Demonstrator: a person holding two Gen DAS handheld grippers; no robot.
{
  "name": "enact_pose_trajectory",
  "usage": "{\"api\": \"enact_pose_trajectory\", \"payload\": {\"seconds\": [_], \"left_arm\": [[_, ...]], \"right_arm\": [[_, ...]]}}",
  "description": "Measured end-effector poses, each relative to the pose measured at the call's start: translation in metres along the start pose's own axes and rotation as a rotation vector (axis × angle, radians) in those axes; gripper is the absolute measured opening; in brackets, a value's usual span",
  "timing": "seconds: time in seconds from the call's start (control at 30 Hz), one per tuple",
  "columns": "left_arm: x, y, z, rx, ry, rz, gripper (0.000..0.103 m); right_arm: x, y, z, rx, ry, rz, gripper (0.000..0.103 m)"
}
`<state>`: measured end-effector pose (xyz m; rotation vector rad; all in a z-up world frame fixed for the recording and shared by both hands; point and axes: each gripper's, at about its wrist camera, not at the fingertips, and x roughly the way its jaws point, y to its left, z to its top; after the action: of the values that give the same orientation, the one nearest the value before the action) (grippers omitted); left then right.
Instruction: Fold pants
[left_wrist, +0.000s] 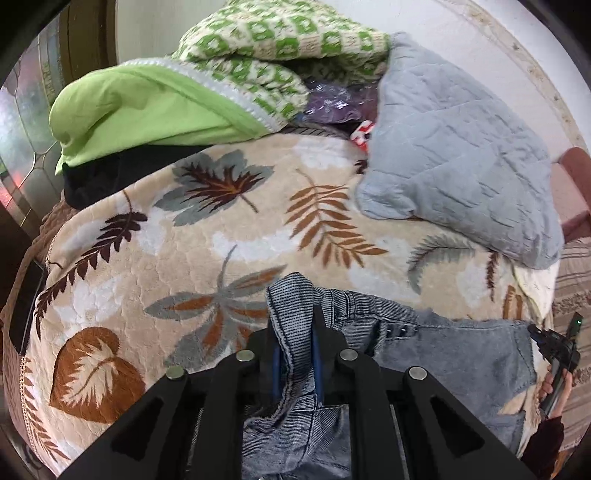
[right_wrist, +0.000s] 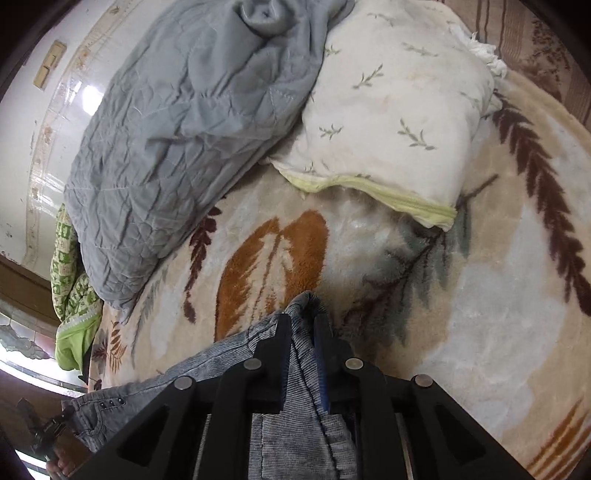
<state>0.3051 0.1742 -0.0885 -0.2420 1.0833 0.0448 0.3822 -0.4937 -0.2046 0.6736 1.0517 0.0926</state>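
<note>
The pants (left_wrist: 443, 354) are grey-blue corduroy with small snap buttons at the waist. They lie across the near part of a beige leaf-patterned blanket (left_wrist: 221, 236). My left gripper (left_wrist: 295, 328) is shut on a bunched edge of the pants, which rises between the fingers. My right gripper (right_wrist: 301, 325) is shut on another edge of the pants (right_wrist: 288, 424); the cloth runs from it down to the left. The right gripper also shows at the far right of the left wrist view (left_wrist: 557, 347), held in a hand.
A grey quilted cover (left_wrist: 458, 155) lies at the back right of the bed. A green and white blanket pile (left_wrist: 207, 74) sits at the back left. A white leaf-print pillow (right_wrist: 399, 110) lies beside the grey cover. A tiled wall (right_wrist: 48, 122) stands behind.
</note>
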Motion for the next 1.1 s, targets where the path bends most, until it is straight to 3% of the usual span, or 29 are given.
{"api": "enact_pose_trajectory", "payload": {"seconds": [0.13,0.2,0.27,0.33,0.4,0.47,0.6,0.7,0.77,1.07,1.1], "left_arm": [[0.015,0.009,0.001,-0.022,0.035,-0.005,0.013],[0.02,0.012,0.0,-0.026,0.043,0.002,0.017],[0.024,0.014,-0.001,-0.028,0.053,0.004,0.023],[0.031,0.015,-0.003,-0.019,0.076,0.022,0.029],[0.038,0.016,-0.003,-0.022,0.095,0.043,0.034],[0.044,0.022,-0.003,-0.042,0.104,0.055,0.034],[0.053,0.041,-0.001,-0.118,0.139,0.052,0.05],[0.054,0.053,0.0,-0.165,0.143,0.054,0.052],[0.055,0.058,0.001,-0.181,0.152,0.037,0.063],[0.075,0.058,0.006,-0.21,0.19,-0.017,0.066],[0.078,0.055,0.006,-0.199,0.196,-0.009,0.061]], "right_arm": [[0.005,0.001,0.0,-0.007,0.026,0.029,0.023],[0.006,0.002,-0.002,-0.011,0.043,0.054,0.037],[0.004,0.004,-0.003,-0.013,0.044,0.073,0.062],[0.0,0.006,-0.003,-0.007,0.021,0.085,0.069],[0.003,0.012,-0.004,-0.016,0.01,0.066,0.069],[0.008,0.018,-0.006,-0.046,0.001,-0.014,0.069],[0.022,0.024,-0.009,-0.072,-0.004,-0.077,0.064],[0.03,0.035,-0.014,-0.138,-0.014,-0.159,0.046],[0.033,0.038,-0.017,-0.165,-0.008,-0.166,0.022],[0.033,0.046,-0.024,-0.216,-0.033,-0.198,0.016],[0.033,0.044,-0.023,-0.212,-0.034,-0.195,0.016]]}}
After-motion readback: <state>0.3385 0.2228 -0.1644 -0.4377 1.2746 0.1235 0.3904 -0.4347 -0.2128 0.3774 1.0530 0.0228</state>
